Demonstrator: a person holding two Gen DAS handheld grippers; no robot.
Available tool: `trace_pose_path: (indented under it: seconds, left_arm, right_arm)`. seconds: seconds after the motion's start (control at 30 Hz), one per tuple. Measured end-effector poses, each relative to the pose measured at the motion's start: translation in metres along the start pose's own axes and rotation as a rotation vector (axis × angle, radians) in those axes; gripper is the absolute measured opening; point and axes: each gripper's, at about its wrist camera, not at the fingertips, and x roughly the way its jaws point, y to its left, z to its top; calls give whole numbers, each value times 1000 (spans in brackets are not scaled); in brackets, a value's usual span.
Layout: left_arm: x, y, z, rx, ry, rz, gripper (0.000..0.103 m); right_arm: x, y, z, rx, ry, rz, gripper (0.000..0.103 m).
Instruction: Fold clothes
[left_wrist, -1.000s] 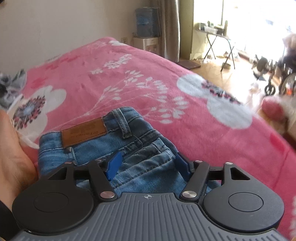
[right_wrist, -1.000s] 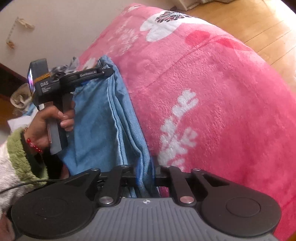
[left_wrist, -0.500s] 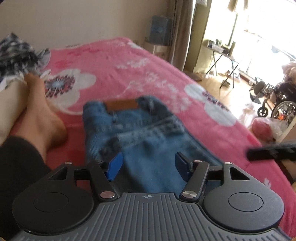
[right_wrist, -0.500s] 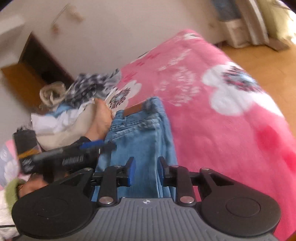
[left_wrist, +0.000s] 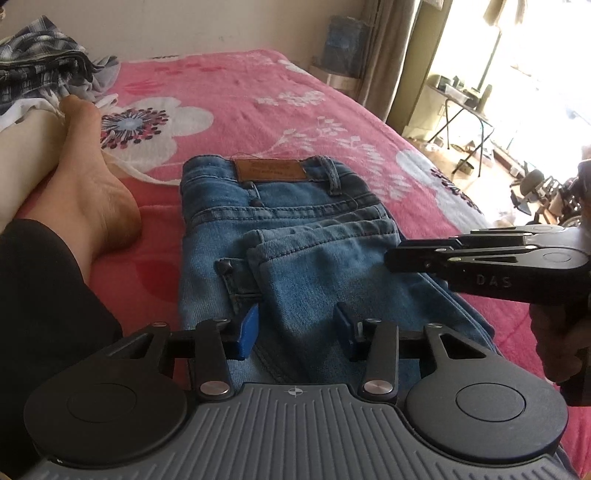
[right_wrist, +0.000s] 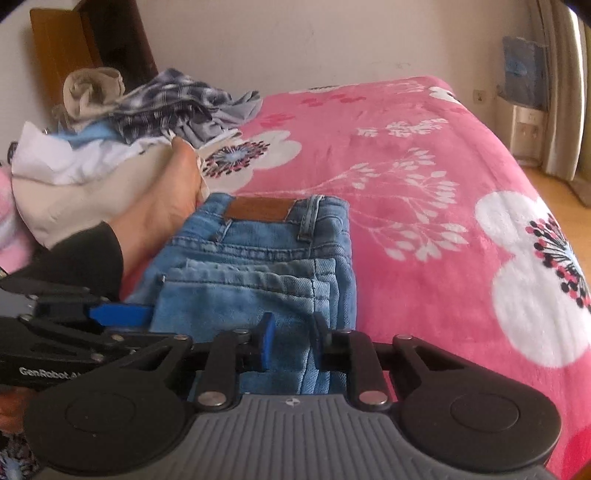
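Observation:
The blue jeans (left_wrist: 295, 236) lie folded on the pink flowered blanket (left_wrist: 258, 96), the brown waistband patch at the far end. My left gripper (left_wrist: 295, 326) hovers over their near end. Its jaws are closing, the blue pads still apart, with denim under the gap and none pinched. My right gripper (right_wrist: 293, 338) hangs over the right half of the jeans (right_wrist: 258, 266). Its jaws are closing to a narrow gap and hold nothing. The right gripper (left_wrist: 391, 258) also shows from the side in the left wrist view, and the left gripper (right_wrist: 122, 314) in the right wrist view.
A person's bare foot (left_wrist: 92, 177) and black trouser leg (left_wrist: 40, 295) rest on the bed just left of the jeans. A pile of unfolded clothes (right_wrist: 147, 103) sits at the far left by the wall. The bed edge drops to wooden floor (right_wrist: 554, 177) on the right.
A second ago my right gripper was shut on the blue cloth; it has let go and rolled level. The jeans now lie folded flat. Both grippers pulled back and the left jaws narrowed.

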Motion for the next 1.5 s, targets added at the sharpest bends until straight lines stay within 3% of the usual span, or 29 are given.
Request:
trace_pose_path:
  seconds: [0.07,0.27,0.4,0.47,0.7,0.8,0.87,1.07,1.3,1.5]
  left_arm:
    - [-1,0,0,-4,-4,-5,36]
    - [-1,3,-1,-19,-6,-12,36]
    - [0,1,-3,-2,-13,-1,36]
    - [0,-1,-4,6,-15,6,36]
    - [1,0,-5,3,-21,9,36]
    - [1,0,-5,7,-22,10,36]
    - [1,0,-5,6,-22,10,36]
    - [0,0,-5,3,-18,9,37]
    - [-4,2,-5,-25,7,-43,49]
    - [2,1,-4,-44,19,-47,49]
  right_arm:
    - [-2,1,-1,4,-18,-15,0]
    - [-9,-3,5,58,-57,-23,0]
    - [-6,-6,11,73,-41,-29,9]
    - [-5,-4,13,57,-45,-51,31]
    - [6,1,12,13,-1,-45,33]
    - [7,5,11,-8,0,-71,26]
    - [5,5,12,-6,-3,-83,16]
    - [-4,11,8,-30,-36,-114,11]
    - [-18,23,8,-71,-112,-158,10]
    - [-5,16,13,-51,-104,-158,9]
